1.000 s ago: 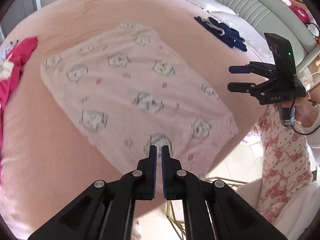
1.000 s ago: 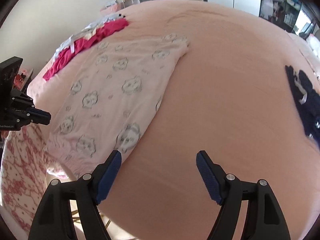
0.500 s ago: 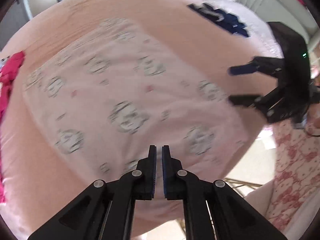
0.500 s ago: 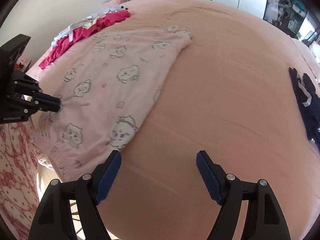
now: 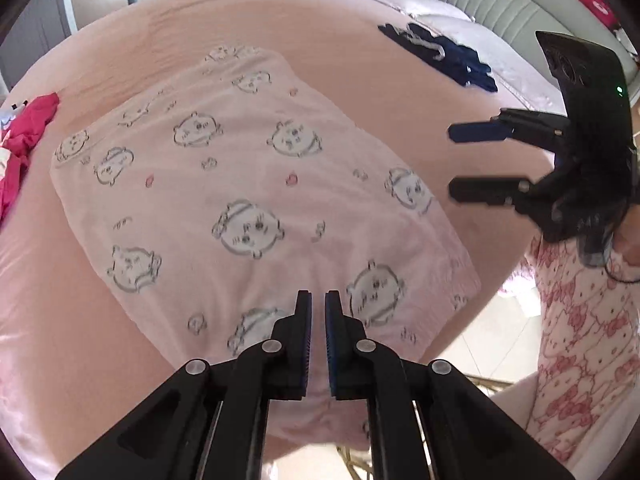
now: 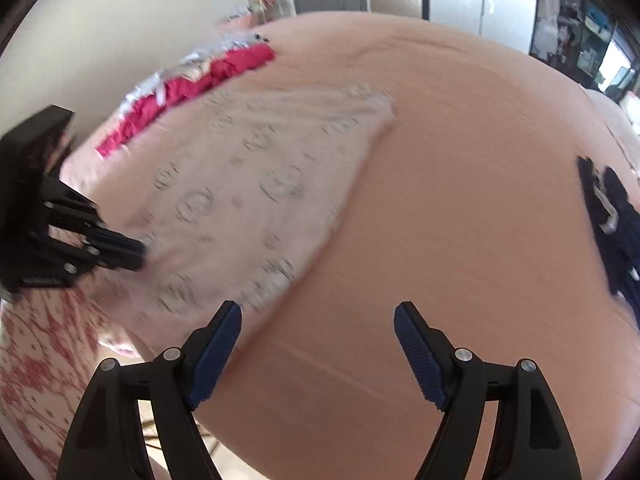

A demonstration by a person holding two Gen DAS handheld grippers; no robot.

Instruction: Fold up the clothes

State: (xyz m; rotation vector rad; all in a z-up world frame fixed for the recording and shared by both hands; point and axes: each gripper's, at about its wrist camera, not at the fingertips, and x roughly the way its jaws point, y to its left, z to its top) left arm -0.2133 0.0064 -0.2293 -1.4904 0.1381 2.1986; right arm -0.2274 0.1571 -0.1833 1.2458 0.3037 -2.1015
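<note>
Pink printed garment point(image 5: 248, 208) lies flat mid-frame on bed point(image 5: 360, 60), near edge hidden by my left gripper point(image 5: 318, 304), jaws nearly together, empty. Right gripper point(image 6: 318, 320) wide, empty; its view blurred.

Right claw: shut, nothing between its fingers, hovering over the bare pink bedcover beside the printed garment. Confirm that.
Not quite. The right claw is open, its fingers standing wide apart, as the right wrist view shows. The rest holds: nothing is between them, and it hovers over the bare pink bedcover beside the printed garment.
</note>
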